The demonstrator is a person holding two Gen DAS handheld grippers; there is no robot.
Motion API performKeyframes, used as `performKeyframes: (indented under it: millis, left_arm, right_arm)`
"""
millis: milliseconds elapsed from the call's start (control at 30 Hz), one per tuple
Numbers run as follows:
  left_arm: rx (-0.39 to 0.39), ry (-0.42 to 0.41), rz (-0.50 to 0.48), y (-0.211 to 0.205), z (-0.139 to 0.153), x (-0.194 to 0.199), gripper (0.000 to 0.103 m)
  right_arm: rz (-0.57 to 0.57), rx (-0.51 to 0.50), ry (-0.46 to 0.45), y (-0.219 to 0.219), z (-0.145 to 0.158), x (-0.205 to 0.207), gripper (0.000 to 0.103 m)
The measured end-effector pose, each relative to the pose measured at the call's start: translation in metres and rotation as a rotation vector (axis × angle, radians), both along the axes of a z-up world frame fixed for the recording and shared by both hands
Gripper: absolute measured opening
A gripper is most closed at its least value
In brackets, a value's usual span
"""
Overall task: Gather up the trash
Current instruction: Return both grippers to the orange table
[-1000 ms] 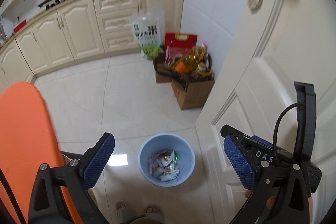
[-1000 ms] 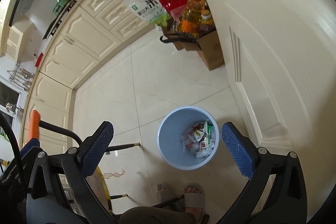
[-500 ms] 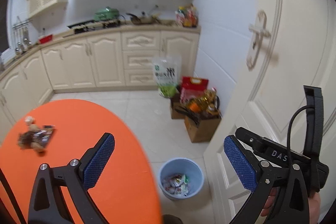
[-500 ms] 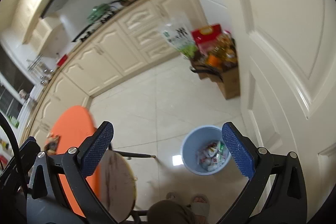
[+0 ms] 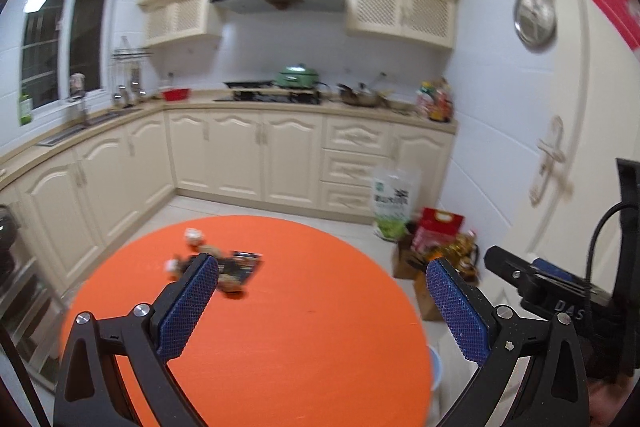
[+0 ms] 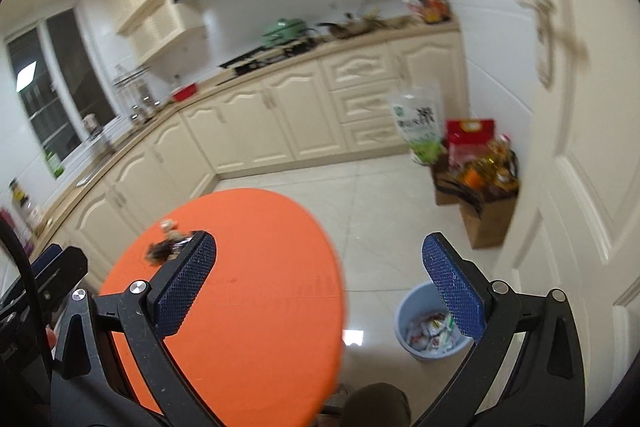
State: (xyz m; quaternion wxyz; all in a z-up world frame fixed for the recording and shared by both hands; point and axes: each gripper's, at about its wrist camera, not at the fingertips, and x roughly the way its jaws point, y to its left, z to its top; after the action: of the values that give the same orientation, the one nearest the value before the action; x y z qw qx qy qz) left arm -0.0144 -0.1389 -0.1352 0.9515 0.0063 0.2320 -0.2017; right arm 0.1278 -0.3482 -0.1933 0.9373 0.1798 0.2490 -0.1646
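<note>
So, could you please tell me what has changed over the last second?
Both grippers swung up from aiming down at the blue bin to face across the orange table, where a pile of wrappers now shows. The left gripper and right gripper stayed open and empty; the bin kept its place and its trash.

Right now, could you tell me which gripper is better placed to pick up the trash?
Probably the left gripper: it is open, facing the trash over the table. The right gripper points off its edge.

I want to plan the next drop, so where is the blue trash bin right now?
In the right wrist view the blue trash bin stands on the floor at lower right, between the orange table and the white door.
</note>
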Motion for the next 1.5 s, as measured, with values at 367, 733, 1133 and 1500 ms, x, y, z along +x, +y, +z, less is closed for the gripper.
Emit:
performKeyframes:
  millis: [367,733,1133,1500]
  left_arm:
    - [-0.037,-0.036,0.181,0.066,-0.002,-0.062,0.102]
    - [-0.063,-0.024,0.271,0.076,-0.006,-0.099,0.102]
    - [-0.086,0.032,0.275,0.083,-0.007,-0.042,0.102]
    - [-0.039,0.196,0.284,0.074,-0.033,0.082,0.102]
  right_arm:
    - [0.157,-0.161,-0.023,0.122,0.04,0.023,0.103]
    - [0.258,-0.256,-0.009,0.185,0.04,0.036,0.103]
    - [0.316,-0.241,0.064,0.192,0.013,0.076,0.103]
    - [0.359,-0.111,0.243,0.152,-0.067,0.162,0.103]
